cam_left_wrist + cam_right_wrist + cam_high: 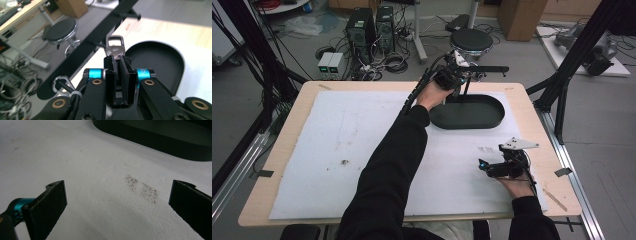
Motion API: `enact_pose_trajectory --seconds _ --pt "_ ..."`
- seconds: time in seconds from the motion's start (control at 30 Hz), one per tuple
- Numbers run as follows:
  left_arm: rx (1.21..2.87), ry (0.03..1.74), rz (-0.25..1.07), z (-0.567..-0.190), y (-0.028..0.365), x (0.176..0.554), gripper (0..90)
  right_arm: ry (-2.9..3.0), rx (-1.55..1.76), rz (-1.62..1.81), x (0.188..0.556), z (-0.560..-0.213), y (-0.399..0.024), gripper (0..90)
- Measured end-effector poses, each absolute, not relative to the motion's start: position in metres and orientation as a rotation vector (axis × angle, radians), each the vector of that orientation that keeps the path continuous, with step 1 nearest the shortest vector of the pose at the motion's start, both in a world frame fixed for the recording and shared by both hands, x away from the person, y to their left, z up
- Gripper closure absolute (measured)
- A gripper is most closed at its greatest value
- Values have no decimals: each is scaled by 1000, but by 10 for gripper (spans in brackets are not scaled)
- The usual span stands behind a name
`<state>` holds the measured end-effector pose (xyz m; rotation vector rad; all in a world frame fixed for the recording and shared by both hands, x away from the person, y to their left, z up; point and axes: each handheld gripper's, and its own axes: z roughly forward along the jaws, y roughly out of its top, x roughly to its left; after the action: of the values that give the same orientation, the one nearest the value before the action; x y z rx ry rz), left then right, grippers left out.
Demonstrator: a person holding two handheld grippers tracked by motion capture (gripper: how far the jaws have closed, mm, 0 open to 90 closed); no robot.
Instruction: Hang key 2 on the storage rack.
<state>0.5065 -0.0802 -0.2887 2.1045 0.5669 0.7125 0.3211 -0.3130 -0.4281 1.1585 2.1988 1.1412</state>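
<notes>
White sheeting [337,150] covers the surface; left tongs [458,71] hover at the far rim of an oval black tray [468,112], right tongs [504,167] rest near its front. Left gripper view: tongs clenched on a metal clip [115,47] above the tray. Right gripper view: tongs released, spread over bare sheeting.

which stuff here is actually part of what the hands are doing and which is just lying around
In the job:
- left gripper, shut on the metal clip
- black oval tray, beside that clip
- black rail with hooks at the far edge
- right gripper, open over the white mat

Lying about:
- round stool
- computer towers
- floor cables
</notes>
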Motion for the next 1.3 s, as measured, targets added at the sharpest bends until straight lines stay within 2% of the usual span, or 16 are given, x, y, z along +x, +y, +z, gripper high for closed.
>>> enact_pose_trajectory --seconds 0.2,0.43,0.73,0.97,1.07,1.23,1.3 --pt "2164 571 816 -300 -84 502 835 2184 1164 1135 321 -428 -315 7" --pt "2178 586 877 -304 -92 504 834 2186 1159 1133 322 -428 -314 7" --pt "2120 660 965 -312 -107 509 833 2177 1145 1128 322 -428 -313 7" --pt "2116 699 941 -323 -113 517 811 2149 1155 1140 322 -425 -313 7" --pt "2102 708 881 -324 -114 517 787 2152 1148 1137 322 -425 -312 7" --pt "2094 704 794 -322 -111 513 510 2150 1155 1141 322 -425 -313 7" --pt "2101 678 763 -323 -109 511 440 2153 1152 1138 322 -426 -312 7"
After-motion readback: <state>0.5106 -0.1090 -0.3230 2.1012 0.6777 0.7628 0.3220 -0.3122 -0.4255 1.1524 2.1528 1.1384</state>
